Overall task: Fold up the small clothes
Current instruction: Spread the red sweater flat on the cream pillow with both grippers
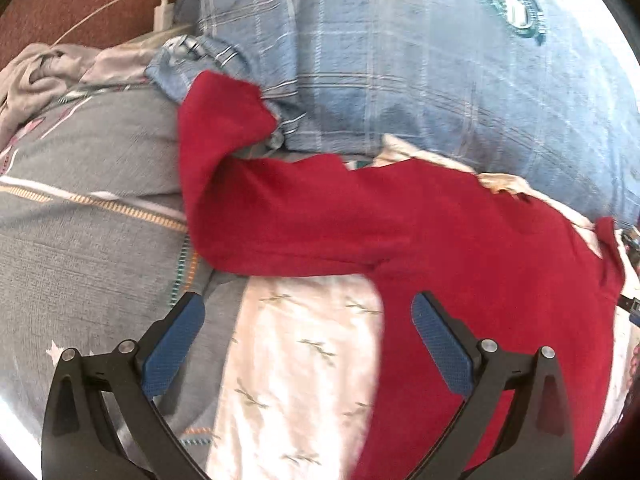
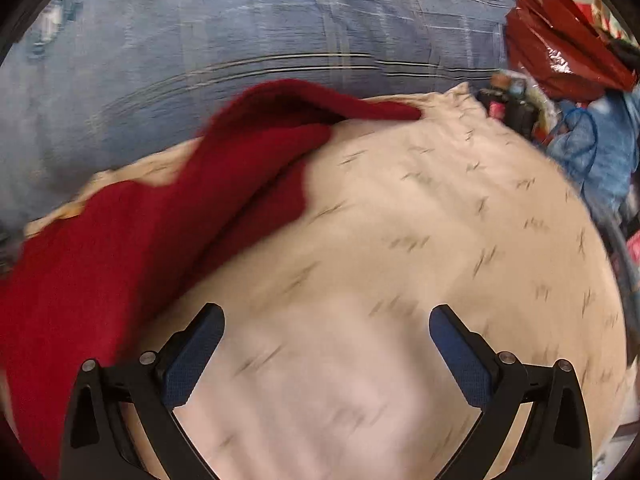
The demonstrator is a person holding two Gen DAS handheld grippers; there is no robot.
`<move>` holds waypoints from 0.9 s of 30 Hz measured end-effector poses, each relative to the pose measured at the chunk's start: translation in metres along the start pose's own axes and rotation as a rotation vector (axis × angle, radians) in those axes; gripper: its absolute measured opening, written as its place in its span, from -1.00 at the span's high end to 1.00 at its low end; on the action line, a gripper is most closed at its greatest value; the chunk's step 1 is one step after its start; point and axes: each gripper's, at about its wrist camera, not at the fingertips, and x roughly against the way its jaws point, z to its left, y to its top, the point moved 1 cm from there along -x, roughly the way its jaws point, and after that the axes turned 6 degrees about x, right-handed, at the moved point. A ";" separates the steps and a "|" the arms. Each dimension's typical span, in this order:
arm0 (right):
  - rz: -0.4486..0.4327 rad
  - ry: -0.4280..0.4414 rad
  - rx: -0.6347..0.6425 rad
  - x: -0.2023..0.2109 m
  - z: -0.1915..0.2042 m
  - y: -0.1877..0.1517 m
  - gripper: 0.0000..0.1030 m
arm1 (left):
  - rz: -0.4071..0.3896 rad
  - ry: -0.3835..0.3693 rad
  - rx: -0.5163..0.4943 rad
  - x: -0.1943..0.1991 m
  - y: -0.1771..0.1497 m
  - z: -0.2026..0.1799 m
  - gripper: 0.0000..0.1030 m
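Observation:
A red knit garment (image 1: pixel 400 220) lies spread on a pale printed sheet (image 1: pixel 304 360), one sleeve reaching up to the left. My left gripper (image 1: pixel 308 312) is open and empty just above the sheet, its right finger over the garment's body. In the right wrist view the same red garment (image 2: pixel 160 220) lies at the left, its other sleeve stretched toward the middle. My right gripper (image 2: pixel 326 324) is open and empty over the bare sheet (image 2: pixel 400 260), to the right of the garment.
A large blue plaid pillow (image 1: pixel 400 60) lies behind the garment. A grey patterned quilt (image 1: pixel 80 220) is at the left, with a white charger and cable (image 1: pixel 162 12) beyond. A red bag (image 2: pixel 560 40) and blue cloth (image 2: pixel 592 148) sit at the right.

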 end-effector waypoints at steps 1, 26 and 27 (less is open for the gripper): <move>-0.004 0.028 0.022 0.013 0.010 -0.005 -0.99 | -0.002 -0.008 -0.002 0.002 0.000 -0.003 -1.00; -0.112 0.285 0.236 0.082 0.215 -0.027 -0.97 | -0.066 -0.055 -0.090 0.029 -0.007 -0.054 -1.00; -0.115 0.277 0.239 0.081 0.217 -0.028 -0.97 | -0.065 -0.057 -0.083 0.027 -0.008 -0.054 -1.00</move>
